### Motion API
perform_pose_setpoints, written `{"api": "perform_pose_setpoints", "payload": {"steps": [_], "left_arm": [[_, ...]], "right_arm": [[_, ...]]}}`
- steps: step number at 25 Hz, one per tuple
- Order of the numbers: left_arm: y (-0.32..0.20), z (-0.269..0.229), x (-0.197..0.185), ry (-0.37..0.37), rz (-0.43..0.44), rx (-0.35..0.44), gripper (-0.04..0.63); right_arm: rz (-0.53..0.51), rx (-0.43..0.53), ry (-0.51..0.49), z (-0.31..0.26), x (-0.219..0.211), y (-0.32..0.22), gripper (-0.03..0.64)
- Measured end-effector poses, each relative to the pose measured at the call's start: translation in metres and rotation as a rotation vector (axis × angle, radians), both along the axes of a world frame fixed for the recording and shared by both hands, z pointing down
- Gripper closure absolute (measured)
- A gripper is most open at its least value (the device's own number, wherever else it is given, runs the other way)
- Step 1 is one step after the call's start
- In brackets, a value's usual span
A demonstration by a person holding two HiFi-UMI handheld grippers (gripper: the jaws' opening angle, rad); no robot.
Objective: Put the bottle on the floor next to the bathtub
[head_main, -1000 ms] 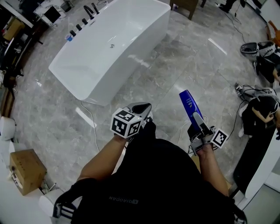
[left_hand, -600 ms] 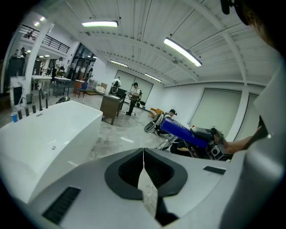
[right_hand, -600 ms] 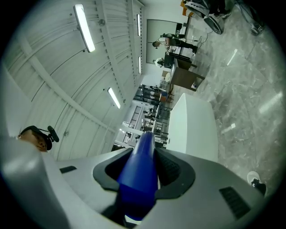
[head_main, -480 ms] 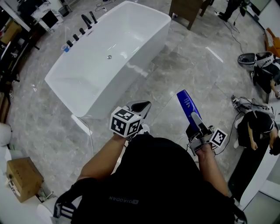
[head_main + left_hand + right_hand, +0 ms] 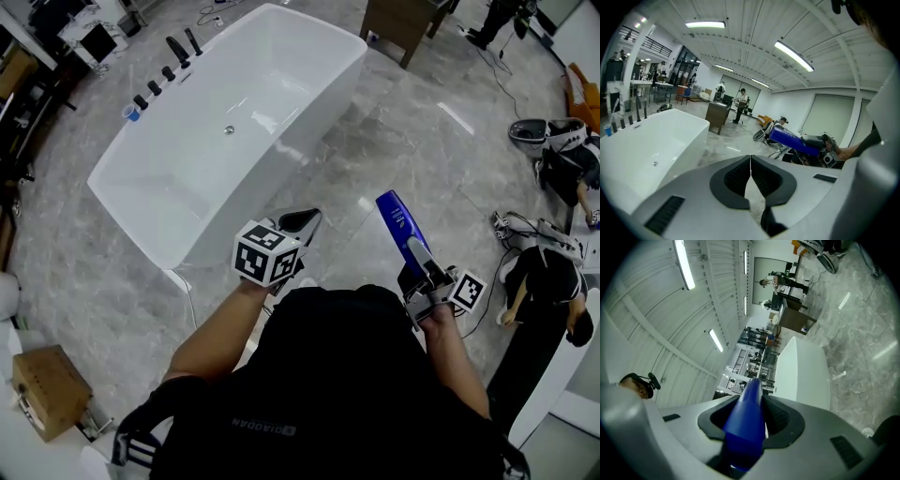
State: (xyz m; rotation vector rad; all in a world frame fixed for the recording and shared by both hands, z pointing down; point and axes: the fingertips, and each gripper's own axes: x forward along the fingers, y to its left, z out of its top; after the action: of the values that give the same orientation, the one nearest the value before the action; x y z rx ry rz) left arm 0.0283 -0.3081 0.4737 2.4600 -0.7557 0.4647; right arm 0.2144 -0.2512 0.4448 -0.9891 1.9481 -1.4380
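Observation:
My right gripper (image 5: 419, 255) is shut on a blue bottle (image 5: 397, 219), which sticks up and forward out of the jaws above the grey marble floor (image 5: 394, 131). In the right gripper view the blue bottle (image 5: 747, 420) fills the space between the dark pads. The white bathtub (image 5: 187, 178) lies ahead and to the left. My left gripper (image 5: 302, 223) is shut and empty, held near the tub's near corner; its jaws meet in the left gripper view (image 5: 750, 169), where the bottle (image 5: 792, 140) shows to the right.
Black taps (image 5: 169, 56) and a small blue cup (image 5: 129, 112) stand at the tub's far rim. A wooden cabinet (image 5: 403, 19) stands beyond it. Bags, cables and a person (image 5: 553, 272) are at the right. A cardboard box (image 5: 47, 392) sits at the left.
The view has shifted a little, so the tub sits slightly further left in view. Both grippers keep their hold and pose; the bottle stays upright in the right one.

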Motion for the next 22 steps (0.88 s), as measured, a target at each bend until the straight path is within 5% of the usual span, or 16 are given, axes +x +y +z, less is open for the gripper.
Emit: {"api": "perform_pose_setpoints", "payload": {"steps": [8, 22], "left_arm": [[-0.031, 0.013, 0.006, -0.016, -0.045, -0.036, 0.577], [-0.155, 0.017, 0.061, -0.022, -0.327, -0.052, 0.577]], "right_arm": [[-0.036, -0.033, -0.002, 0.008, 0.016, -0.054, 0.449], [-0.305, -0.044, 0.016, 0.031, 0.081, -0.231, 0.449]]}}
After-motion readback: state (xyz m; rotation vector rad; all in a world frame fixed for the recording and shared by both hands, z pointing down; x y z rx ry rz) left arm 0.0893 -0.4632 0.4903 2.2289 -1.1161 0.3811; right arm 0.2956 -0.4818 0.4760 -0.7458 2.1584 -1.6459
